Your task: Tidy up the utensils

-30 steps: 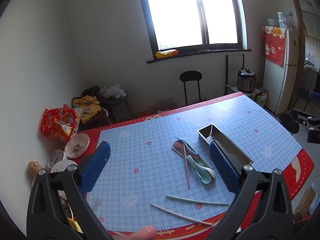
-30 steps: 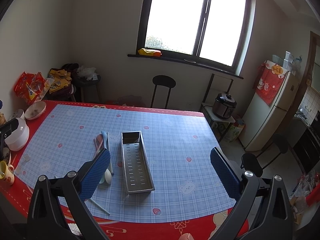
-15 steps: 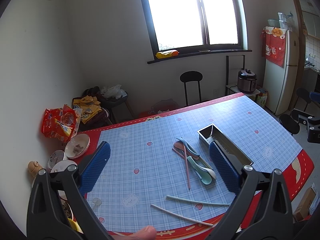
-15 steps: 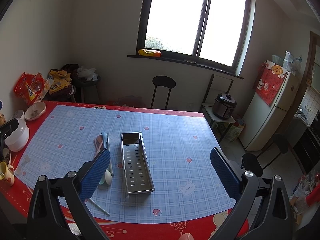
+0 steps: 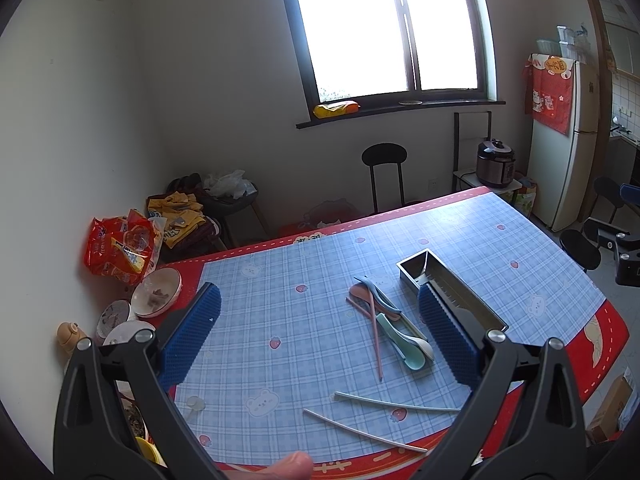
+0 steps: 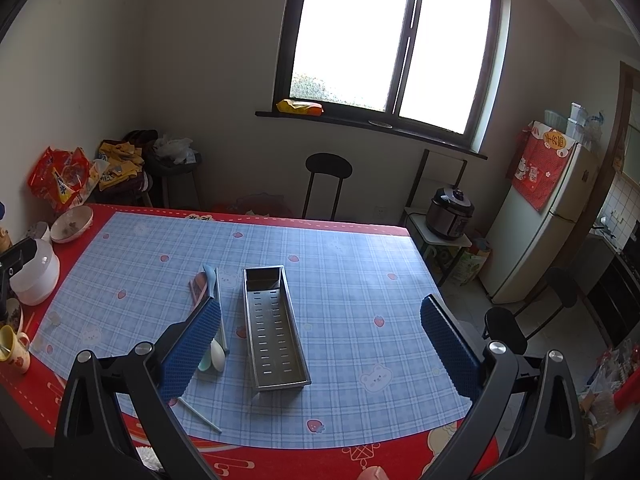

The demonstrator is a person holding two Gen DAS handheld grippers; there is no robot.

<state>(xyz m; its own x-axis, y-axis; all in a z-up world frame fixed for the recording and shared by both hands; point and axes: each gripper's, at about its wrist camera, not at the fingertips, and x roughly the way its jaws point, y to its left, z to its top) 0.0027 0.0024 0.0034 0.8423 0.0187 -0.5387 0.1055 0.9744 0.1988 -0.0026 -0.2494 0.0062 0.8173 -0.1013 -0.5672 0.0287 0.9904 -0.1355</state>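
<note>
Nothing is sorted yet: the metal tray [image 6: 276, 328] at the frame's centre looks empty, while spoons [image 5: 400, 330] and chopsticks [image 5: 396, 402] lie loose beside it. Left gripper [image 5: 318, 340] and right gripper [image 6: 320, 344] both gape wide, holding nothing.

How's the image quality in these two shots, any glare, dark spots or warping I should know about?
Left wrist view: the window is blown out to pure white, the corners go black and the table edge bows from fisheye; the utensils stay sharp. Right wrist view: the window is again overexposed, with only a patch of greenery showing low in its left pane, the walls look dim, and the steel tray is in focus.
</note>
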